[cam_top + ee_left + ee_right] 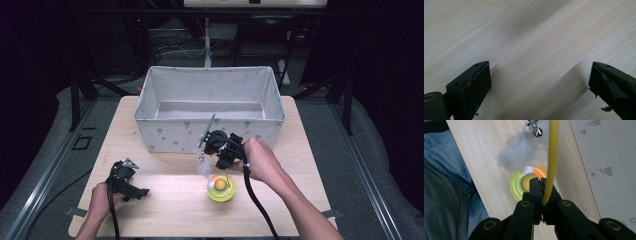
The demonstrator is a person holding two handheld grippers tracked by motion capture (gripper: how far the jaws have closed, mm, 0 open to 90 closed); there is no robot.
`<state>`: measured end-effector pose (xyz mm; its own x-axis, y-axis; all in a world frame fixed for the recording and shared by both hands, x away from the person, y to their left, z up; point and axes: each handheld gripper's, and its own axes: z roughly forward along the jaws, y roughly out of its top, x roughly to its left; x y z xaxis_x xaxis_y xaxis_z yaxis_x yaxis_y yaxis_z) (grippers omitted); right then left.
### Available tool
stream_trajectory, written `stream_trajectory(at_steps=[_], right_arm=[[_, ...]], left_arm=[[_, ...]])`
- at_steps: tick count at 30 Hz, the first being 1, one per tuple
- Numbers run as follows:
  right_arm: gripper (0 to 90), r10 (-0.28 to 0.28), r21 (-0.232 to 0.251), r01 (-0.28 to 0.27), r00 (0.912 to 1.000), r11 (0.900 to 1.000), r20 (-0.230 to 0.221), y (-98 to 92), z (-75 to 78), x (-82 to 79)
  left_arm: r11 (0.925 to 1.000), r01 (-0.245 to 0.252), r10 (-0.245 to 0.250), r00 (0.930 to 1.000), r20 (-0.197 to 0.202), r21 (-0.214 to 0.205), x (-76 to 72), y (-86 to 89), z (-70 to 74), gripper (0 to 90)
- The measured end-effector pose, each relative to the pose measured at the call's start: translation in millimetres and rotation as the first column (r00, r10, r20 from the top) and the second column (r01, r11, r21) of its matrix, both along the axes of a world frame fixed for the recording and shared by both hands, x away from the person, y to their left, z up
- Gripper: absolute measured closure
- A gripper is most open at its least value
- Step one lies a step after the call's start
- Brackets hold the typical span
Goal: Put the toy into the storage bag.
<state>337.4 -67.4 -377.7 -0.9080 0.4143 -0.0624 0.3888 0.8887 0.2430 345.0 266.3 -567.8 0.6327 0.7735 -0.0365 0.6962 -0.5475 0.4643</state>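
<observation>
1. The thing in hand is a cat teaser toy: a thin yellow wand (552,160) that rises from a round yellow-green base (221,189), with a white feather tuft (517,153) and a small bell (537,131) hanging near its tip. It sits on the tabletop (170,200), near the front edge and just in front of the grey fabric bin (210,107).
2. By its looks, the toy is light. The wand seems thin and springy, so it will likely bend and wobble when moved; the feather is soft and gives no hold.
3. The base looks smooth, domed plastic, probably slippery and awkward for flat pads. The wand, low down near the base, is the better place to grip, since less of it is left to whip about.
4. The right claw (541,187) is clenched on the yellow wand, its jaws pinching it just above the base.
5. The right hand (260,160) reaches in from the right, over the toy, with the claw pointing down and to the left.
6. The left claw (539,82) is released, jaws wide apart over bare wood, grasping nothing.
7. The left hand (102,197) rests low at the left front of the tabletop, well apart from the toy.
</observation>
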Motion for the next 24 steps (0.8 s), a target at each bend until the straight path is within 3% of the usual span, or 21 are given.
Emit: stream_trajectory(at_steps=[17, 24], right_arm=[[88.1, -0.012, -0.012, 0.012, 0.9992, 0.9998, 0.039, -9.8, 22.2, 1.7], [88.2, -0.023, -0.031, 0.024, 0.9995, 0.9992, 0.023, -17.1, 28.5, 6.9]], left_arm=[[1.0000, 0.000, 0.000, 1.0000, 0.000, -0.001, 0.1, 0.5, 0.8, 4.2], [1.0000, 0.000, 0.000, 1.0000, 0.000, 0.002, 0.4, -0.3, 0.2, 4.3]])
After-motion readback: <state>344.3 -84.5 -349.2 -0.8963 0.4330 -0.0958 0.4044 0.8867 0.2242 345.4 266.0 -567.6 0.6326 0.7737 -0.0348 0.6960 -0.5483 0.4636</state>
